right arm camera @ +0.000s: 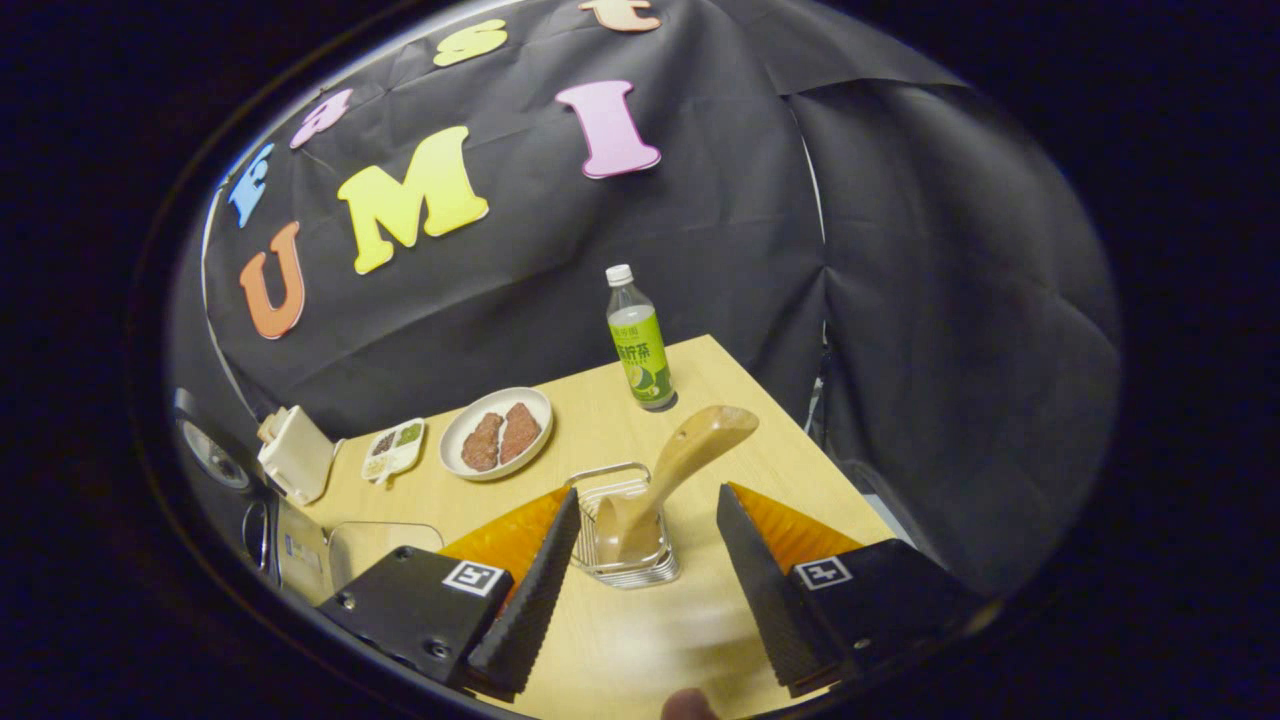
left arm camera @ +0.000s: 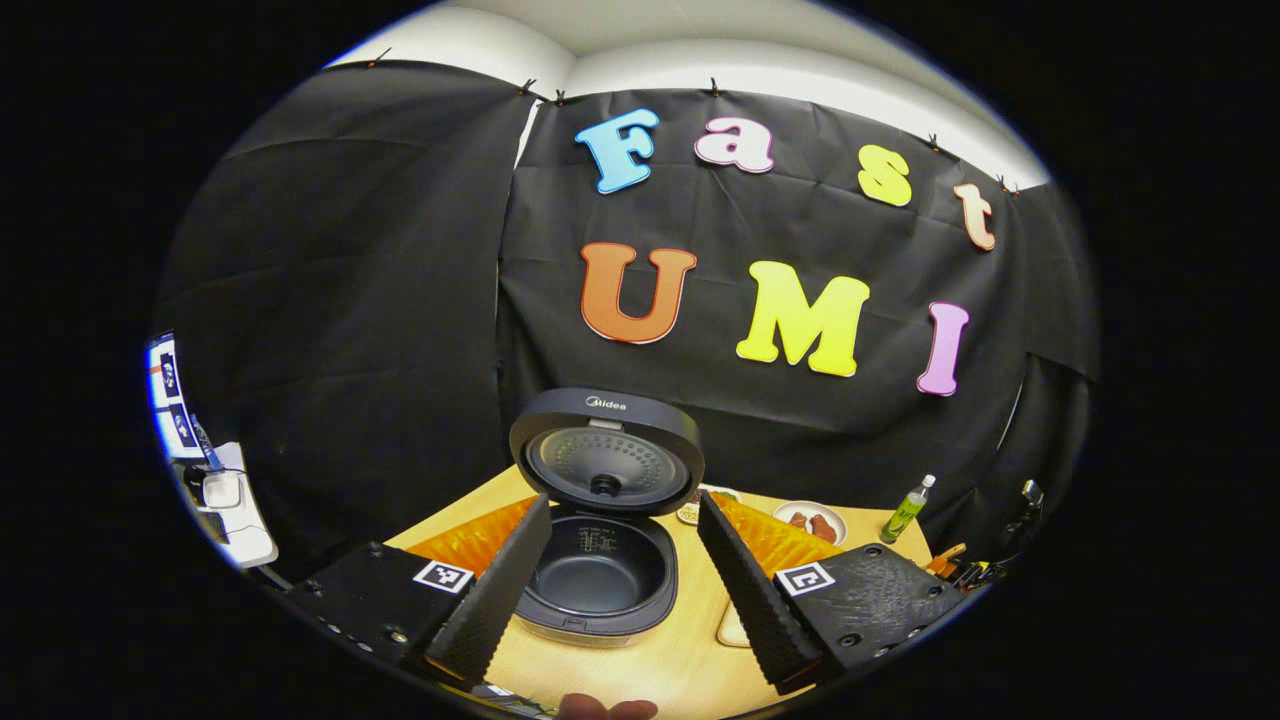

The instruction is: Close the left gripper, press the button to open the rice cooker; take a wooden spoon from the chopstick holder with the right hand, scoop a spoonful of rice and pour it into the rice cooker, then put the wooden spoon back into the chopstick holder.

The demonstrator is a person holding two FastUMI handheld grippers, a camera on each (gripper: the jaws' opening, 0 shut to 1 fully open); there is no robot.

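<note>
Both tongs are released and grasp nothing. In the left gripper view the left tongs (left arm camera: pixel 622 590) stand spread before the rice cooker (left arm camera: pixel 603 580), whose lid (left arm camera: pixel 606 452) is up and whose inner pot looks dark and empty. In the right gripper view the right tongs (right arm camera: pixel 640 575) are spread just in front of the chopstick holder (right arm camera: pixel 622 535), a small wire basket on the counter (right arm camera: pixel 620 640). The wooden spoon (right arm camera: pixel 670 475) stands in it, leaning toward the right, with its broad end up in the air between and above the two fingers.

I judge that the button step is done and the spoon must be taken next. The risks come from the lean and the light basket. If the tongs clench on the wide upper part at an angle, the spoon may turn or slip. If the fingers touch the wire rim, or the spoon is pulled sideways, the holder may tip or slide on the counter. A green bottle (right arm camera: pixel 640 340) and a plate (right arm camera: pixel 497 432) are farther back, well apart. I cannot tell where the rice is.
</note>
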